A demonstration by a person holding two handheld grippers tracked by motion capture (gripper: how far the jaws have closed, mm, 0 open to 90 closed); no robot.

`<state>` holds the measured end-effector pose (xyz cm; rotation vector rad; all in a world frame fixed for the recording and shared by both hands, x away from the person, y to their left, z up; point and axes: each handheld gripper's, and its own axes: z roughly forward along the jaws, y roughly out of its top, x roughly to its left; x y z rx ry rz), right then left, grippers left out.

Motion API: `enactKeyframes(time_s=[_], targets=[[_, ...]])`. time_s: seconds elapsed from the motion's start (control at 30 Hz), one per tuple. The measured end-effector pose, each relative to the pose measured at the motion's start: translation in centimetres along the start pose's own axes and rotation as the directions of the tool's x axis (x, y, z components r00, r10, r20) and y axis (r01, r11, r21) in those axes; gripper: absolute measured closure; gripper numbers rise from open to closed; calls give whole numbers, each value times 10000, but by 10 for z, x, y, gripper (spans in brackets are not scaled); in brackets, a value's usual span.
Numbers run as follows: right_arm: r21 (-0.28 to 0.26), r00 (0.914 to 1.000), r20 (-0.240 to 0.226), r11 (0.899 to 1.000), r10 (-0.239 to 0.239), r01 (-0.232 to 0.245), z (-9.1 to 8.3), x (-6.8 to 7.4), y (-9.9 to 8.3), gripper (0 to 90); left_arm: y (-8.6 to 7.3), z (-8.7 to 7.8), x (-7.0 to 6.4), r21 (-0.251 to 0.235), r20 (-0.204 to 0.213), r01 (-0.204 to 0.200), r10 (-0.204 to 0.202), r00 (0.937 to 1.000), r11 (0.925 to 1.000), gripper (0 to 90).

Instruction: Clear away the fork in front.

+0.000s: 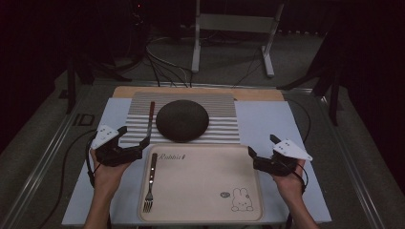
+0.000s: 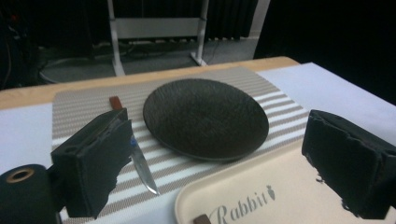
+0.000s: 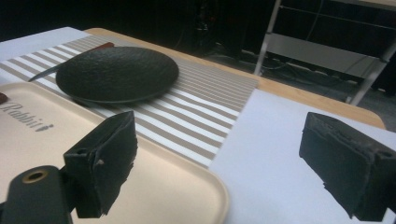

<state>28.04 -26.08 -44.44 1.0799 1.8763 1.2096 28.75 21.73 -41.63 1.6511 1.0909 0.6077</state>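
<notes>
Surface covered by a pale sheet carries a striped placemat at the far side and a beige tray printed "Rabbit" nearer the person. Dark round plate sits on the placemat, touching the tray's far edge. A knife lies left of the plate; a fork rests inside the tray's left side. Left tongs and right tongs hover beside the tray, both wide open and empty

My left claw: knife and plate just ahead | my right claw: bare worktop ahead | tray between, fork at its left edge.
</notes>
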Motion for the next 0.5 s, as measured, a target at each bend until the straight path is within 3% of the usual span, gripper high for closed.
enactKeyframes(time_s=[0.2, 0.5], targets=[[-53, 9996, 258, 9999, 131, -130, -13, -11, -11, 111, -1, -4, 1, -210, -314, -381, 374, 9988, 9991, 4], [-30, 9974, 552, 9989, 459, -458, -28, -21, -28, 111, -6, -10, 10, -566, -545, -350, 320, 9980, 9978, 1]])
